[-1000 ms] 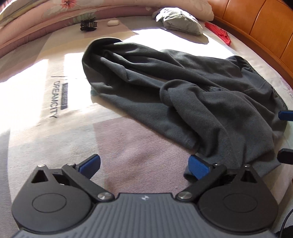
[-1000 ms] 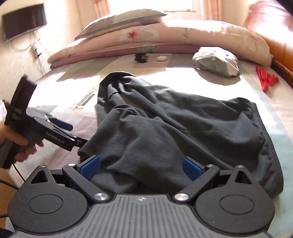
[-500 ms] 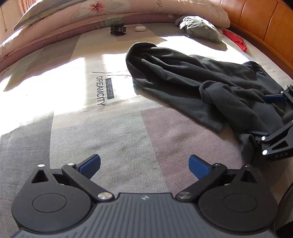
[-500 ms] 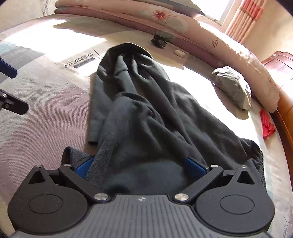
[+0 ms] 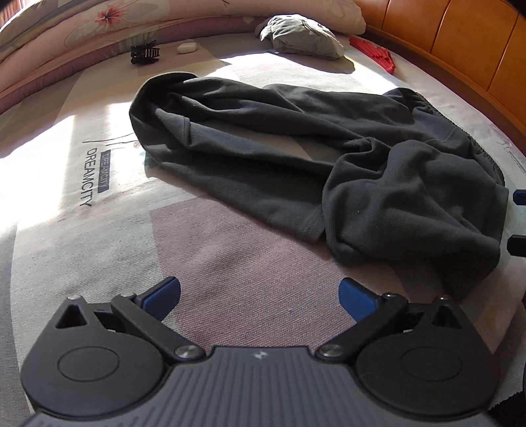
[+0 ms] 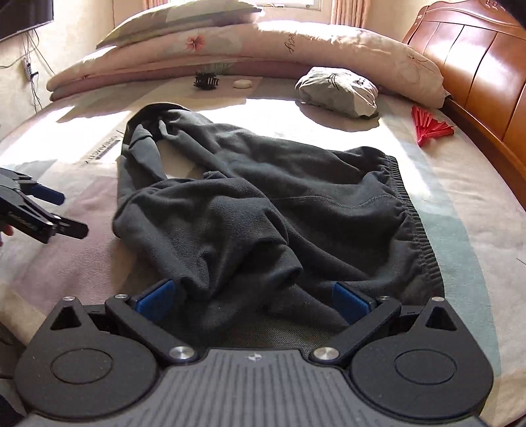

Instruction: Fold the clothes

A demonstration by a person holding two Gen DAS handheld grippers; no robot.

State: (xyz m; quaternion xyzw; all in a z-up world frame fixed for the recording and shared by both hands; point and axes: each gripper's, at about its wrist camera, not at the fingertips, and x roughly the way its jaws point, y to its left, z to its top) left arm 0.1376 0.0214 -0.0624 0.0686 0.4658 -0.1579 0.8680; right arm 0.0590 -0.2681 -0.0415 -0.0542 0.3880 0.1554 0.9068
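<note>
Hovering again nearer the dark trousers (image 5: 328,164), both the left gripper (image 5: 259,292) and right gripper (image 6: 253,299) spread wide, empty.

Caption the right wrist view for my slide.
Open right gripper poised over crumpled dark grey fleece garment on the patterned bed cover.

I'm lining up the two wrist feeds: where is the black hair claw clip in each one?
Left wrist view: the black hair claw clip lies upper left, on the bed by the folded quilt.
Right wrist view: the clip lies top centre-left, beyond the dark garment.
Shared landmark: the small white oval object just right of the clip.
</note>
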